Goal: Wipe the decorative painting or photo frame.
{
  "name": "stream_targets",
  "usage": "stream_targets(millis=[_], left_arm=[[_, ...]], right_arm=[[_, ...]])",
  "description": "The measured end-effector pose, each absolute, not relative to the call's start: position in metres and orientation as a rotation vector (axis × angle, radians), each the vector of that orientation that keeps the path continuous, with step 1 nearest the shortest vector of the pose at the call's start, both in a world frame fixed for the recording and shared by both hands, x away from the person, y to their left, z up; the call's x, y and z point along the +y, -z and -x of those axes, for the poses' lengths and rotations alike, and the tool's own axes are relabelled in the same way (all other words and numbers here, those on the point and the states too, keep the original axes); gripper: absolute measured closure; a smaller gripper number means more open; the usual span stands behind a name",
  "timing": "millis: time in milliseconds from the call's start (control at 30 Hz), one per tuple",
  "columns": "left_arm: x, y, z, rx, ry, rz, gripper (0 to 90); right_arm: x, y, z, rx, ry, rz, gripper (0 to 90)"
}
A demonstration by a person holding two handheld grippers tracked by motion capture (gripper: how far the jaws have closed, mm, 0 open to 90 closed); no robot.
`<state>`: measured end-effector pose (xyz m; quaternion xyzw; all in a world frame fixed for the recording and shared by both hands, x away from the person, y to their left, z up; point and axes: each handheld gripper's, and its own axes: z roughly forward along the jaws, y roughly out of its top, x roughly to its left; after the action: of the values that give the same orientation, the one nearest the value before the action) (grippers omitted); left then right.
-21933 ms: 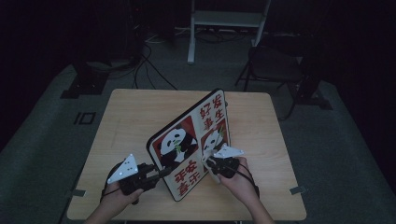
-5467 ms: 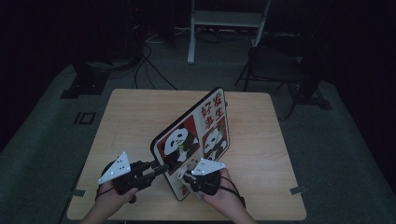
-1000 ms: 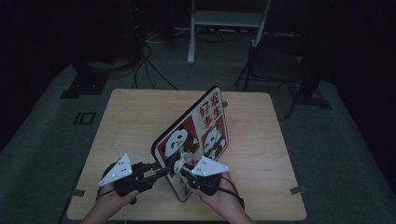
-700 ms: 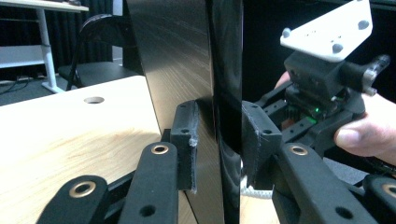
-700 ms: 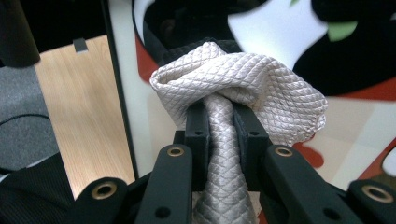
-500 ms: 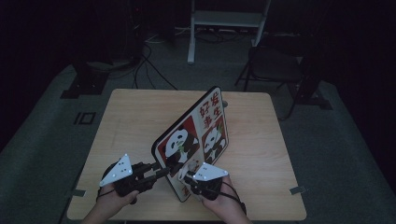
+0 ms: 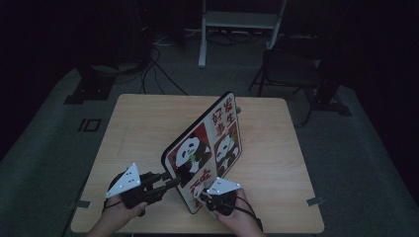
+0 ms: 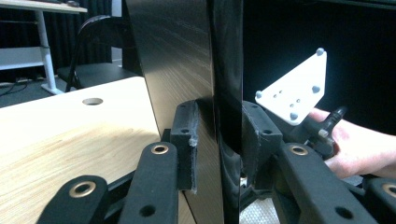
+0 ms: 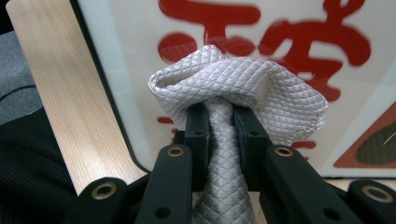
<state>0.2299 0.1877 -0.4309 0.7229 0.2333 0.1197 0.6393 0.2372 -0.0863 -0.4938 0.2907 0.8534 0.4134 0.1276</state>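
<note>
While the left gripper (image 7: 170, 183) has its black fingers (image 8: 186, 135) clenched on the near edge of the black-backed rectangular tray with red characters and panda pictures on its white face (image 7: 207, 148), the right gripper (image 9: 219, 126) grasps a bunched white quilted cloth (image 9: 238, 88) between its own fingers (image 9: 198, 135). That cloth is pinched tight in the middle and blooms out above the pads into a crumpled wad, which lies against the tray's printed face just under a red character, near the tray's lower corner.

Seen from the left gripper's camera, the tray's thin black edge runs straight up between the two pads, its dark back to one side. Beyond it shows the person's right hand (image 8: 359, 149) with the white three-cornered plate of the other gripper.

From above, the tray stands tilted on its long edge on the pale wooden counter (image 7: 143, 123), running from the near middle toward the far right. The left gripper comes at it from the left, the right gripper from the near side at its front, and both of the person's hands sit at the counter's near edge. The left hand (image 7: 121, 210) is close to the near left corner.

Farther out, a dark folding chair (image 7: 289, 69) and a white metal stand (image 7: 242, 22) sit on the grey floor behind the counter.
</note>
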Motion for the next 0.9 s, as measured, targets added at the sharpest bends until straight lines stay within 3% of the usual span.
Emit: stream_targets(millis=[700,900], left_arm=[[0.19,0.432,-0.232,0.542,-0.272,-1.645,70.5],[0.193,0.431,-0.233,0.541,-0.268,-1.645,70.1]], right_arm=[[-0.089,0.517,-0.242,2.587,-1.064,-0.898,78.1],[-0.091,0.509,-0.242,2.573,-1.099,-0.917,78.1]])
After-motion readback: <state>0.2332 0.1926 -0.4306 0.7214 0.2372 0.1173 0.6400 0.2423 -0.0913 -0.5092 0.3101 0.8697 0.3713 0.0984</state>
